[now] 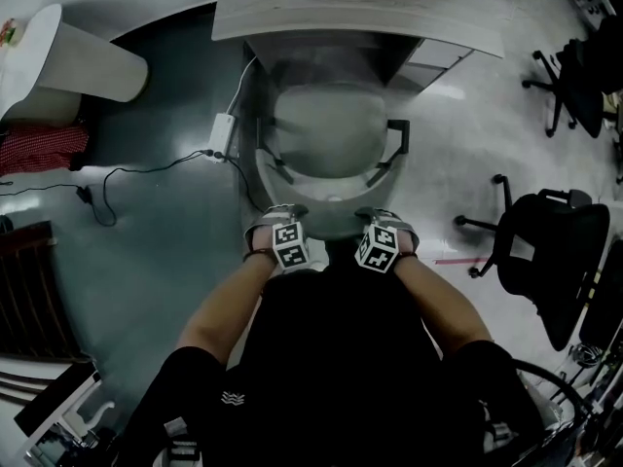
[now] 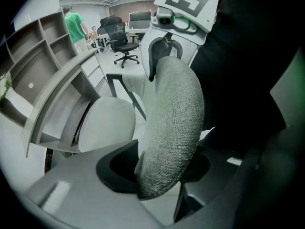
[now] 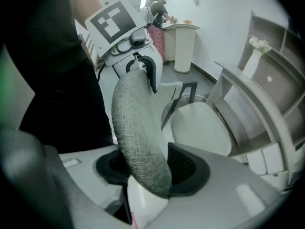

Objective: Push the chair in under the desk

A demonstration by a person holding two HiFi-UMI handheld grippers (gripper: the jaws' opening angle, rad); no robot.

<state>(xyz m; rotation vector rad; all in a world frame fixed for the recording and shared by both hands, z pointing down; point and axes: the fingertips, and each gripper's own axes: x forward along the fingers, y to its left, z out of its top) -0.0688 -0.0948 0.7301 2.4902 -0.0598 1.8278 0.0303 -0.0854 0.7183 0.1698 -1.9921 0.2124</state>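
A: Grip status?
B: Left gripper (image 2: pixel 159 175) and right gripper (image 3: pixel 147 175) are each part-open and clamped on the top edge of the grey backrest (image 2: pixel 174 118). Fabric fills both gaps.
A: Chair location?
B: The chair (image 1: pixel 326 129) is at frame centre in the head view, seat front at the edge of the desk (image 1: pixel 350 13), upper centre. Looks only partly in.
A: How to push well?
B: Equal pressure from both hands, straight toward frame top, so it doesn't swivel. Watch the armrest (image 1: pixel 397 144) near the desk, and the cable (image 1: pixel 146 170) left of the base.
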